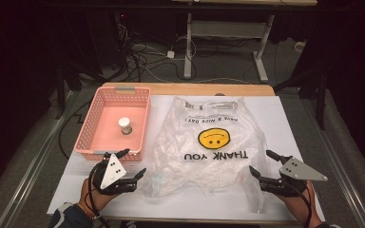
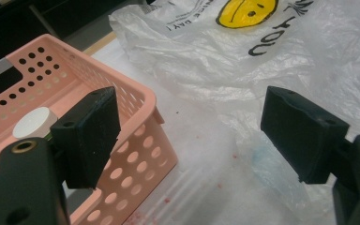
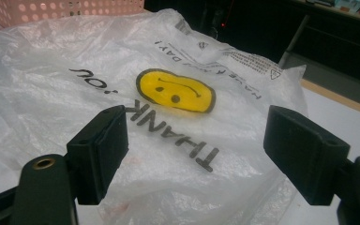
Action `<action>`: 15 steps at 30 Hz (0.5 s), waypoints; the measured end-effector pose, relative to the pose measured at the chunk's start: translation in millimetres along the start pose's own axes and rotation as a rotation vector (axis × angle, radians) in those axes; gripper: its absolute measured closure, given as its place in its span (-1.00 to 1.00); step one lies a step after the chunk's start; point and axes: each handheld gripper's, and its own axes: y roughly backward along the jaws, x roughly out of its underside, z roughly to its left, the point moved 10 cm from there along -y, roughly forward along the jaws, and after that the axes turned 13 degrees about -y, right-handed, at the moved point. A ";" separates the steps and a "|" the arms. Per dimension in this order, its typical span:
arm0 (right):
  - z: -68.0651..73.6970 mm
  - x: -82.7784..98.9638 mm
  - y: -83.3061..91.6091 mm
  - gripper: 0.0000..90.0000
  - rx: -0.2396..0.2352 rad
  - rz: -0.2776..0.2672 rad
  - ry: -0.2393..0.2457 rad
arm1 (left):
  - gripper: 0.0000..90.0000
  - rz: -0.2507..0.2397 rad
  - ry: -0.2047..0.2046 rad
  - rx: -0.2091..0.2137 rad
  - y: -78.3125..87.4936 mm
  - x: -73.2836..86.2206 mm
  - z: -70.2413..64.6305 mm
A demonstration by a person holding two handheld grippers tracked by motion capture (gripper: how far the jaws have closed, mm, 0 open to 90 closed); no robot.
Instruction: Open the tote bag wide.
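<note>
While the bag (image 1: 209, 142) lies flat mid-table between my hands, both sets of jaws stand apart, empty; my left gripper (image 1: 134, 165) flanks its near-left corner, my right gripper (image 1: 262, 164) its near-right; basket (image 1: 95, 118) far left.

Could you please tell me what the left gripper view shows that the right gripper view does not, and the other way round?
The left gripper view alone shows the white-capped bottle inside the pink basket, along with small red specks on the white table cover. The right gripper view alone shows the whole "THANK" on the bag and a bare wooden table edge beyond the cover. Both show the clear plastic bag with its yellow smiley face, part of the perforated basket, and a pair of open black jaws.
</note>
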 end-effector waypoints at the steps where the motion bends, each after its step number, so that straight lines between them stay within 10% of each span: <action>1: -0.5 0.2 -0.7 -0.49 -0.002 -0.001 0.000 | -0.57 0.003 -0.002 0.006 -0.9 0.5 -1.1; 15: -33.0 -0.3 -13.8 -0.34 0.083 0.033 -0.027 | -0.57 0.019 -0.016 0.017 0.1 3.0 -6.1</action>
